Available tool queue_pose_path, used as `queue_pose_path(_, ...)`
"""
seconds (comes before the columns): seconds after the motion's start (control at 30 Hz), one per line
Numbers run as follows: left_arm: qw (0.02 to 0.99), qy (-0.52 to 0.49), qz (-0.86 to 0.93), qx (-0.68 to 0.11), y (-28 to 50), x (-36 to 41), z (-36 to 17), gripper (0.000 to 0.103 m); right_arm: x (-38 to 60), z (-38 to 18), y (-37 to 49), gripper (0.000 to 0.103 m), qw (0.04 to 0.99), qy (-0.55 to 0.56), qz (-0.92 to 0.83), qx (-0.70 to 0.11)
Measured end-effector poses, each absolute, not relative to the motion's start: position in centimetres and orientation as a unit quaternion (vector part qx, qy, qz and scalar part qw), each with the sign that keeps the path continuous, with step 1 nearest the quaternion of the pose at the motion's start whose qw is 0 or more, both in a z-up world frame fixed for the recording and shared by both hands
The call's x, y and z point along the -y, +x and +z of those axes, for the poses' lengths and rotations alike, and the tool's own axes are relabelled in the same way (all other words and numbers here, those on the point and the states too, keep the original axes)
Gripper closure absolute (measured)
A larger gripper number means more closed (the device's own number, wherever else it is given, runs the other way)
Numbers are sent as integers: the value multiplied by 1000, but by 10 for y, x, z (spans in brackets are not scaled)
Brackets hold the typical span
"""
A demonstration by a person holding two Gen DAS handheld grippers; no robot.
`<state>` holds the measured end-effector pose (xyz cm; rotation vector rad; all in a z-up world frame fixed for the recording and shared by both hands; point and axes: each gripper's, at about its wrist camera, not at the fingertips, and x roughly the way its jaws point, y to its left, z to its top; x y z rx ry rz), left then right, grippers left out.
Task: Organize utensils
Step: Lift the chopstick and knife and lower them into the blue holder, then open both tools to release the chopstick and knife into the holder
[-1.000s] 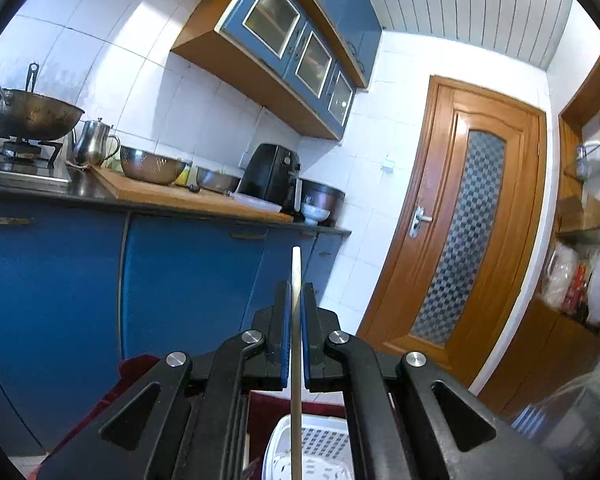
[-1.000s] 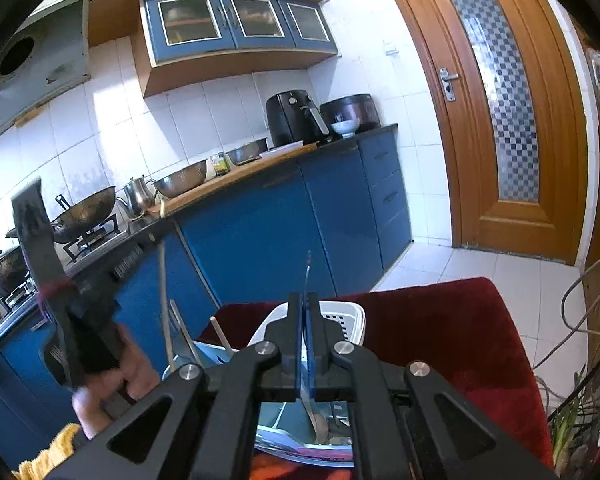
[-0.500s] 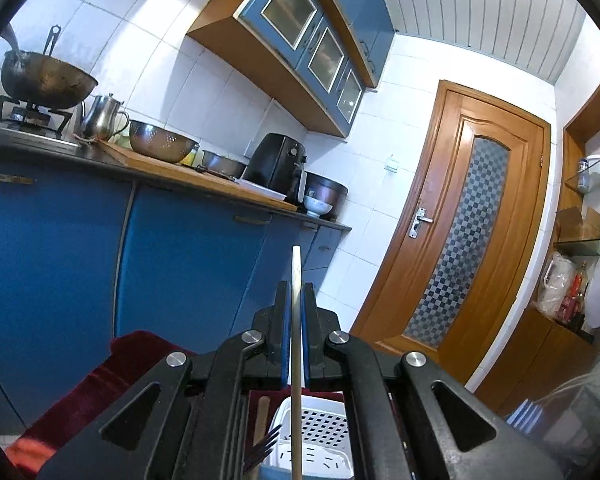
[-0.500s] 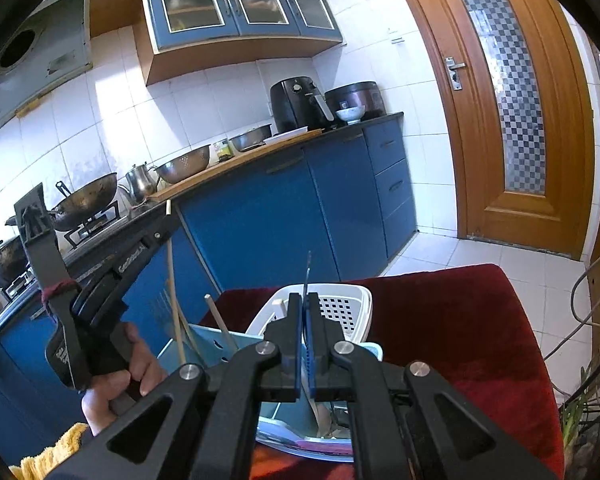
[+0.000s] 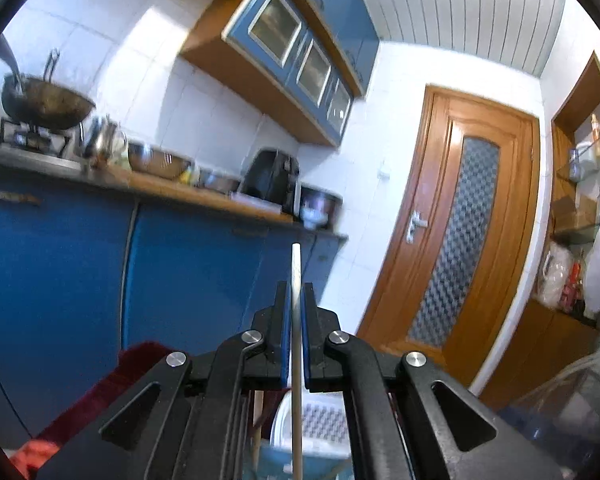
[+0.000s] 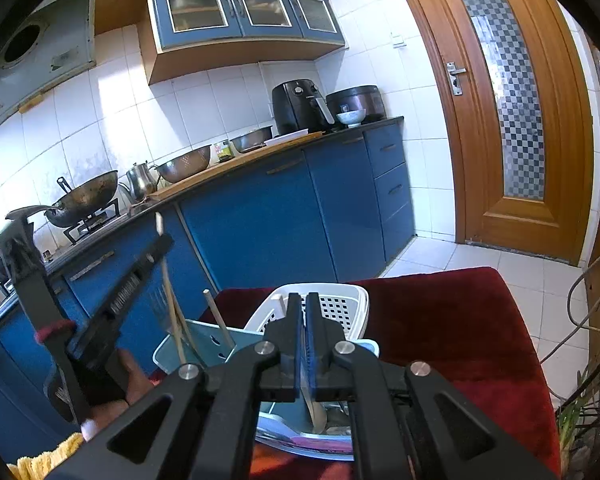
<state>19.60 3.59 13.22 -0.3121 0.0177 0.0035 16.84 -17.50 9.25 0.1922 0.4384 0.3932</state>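
My left gripper (image 5: 295,300) is shut on a pale wooden chopstick (image 5: 296,400) that stands upright between its blue pads. In the right wrist view the left gripper (image 6: 162,246), held by a hand, carries the chopstick (image 6: 172,312) with its lower end inside the light-blue utensil holder (image 6: 204,344). Another chopstick (image 6: 220,320) leans in the holder. My right gripper (image 6: 304,320) is shut; a tan utensil end (image 6: 316,412) hangs below its jaws, in line with the gap. Behind the holder stands a white perforated basket (image 6: 340,304).
The holder and basket sit on a dark red cloth (image 6: 460,340). Blue cabinets (image 6: 260,220) with a cluttered counter, wok and air fryer run behind. A wooden door (image 6: 508,100) is at right, with cables and a plant at the far right edge.
My left gripper has sunk with the chopstick, whose lower end has entered the blue holder. The thin handle that stuck up above my right jaws no longer shows.
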Motion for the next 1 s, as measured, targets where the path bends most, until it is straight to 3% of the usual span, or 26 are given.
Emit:
queue_pose_path(0.13, 991, -122, 41, 37, 192, -26, 135, 101, 174, 92, 168, 99, 953, 96, 195, -213)
queue_pose_path(0.4, 989, -145, 25, -34, 202, -28, 104, 101, 172, 91, 166, 99, 952, 90, 200, -213)
queue_pose_path(0.57, 990, -135, 20, -37, 198, -26, 104, 100, 173, 92, 166, 99, 950, 92, 205, -218)
queue_pose_path(0.63, 991, -126, 14, -45, 196, -24, 106, 96, 173, 93, 165, 99, 948, 99, 206, -220)
queue_pose_path(0.67, 991, -121, 13, -50, 195, -23, 106, 89, 174, 94, 164, 99, 948, 101, 208, -220)
queue_pose_path(0.77, 992, -108, 8, -61, 188, -21, 110, 77, 175, 97, 160, 91, 948, 107, 209, -216)
queue_pose_path(0.93, 992, -97, 0, -82, 177, -21, 122, 72, 175, 107, 148, 88, 949, 111, 212, -207)
queue_pose_path(1.0, 991, -93, -4, -94, 171, -23, 128, 72, 175, 111, 141, 81, 949, 113, 213, -203)
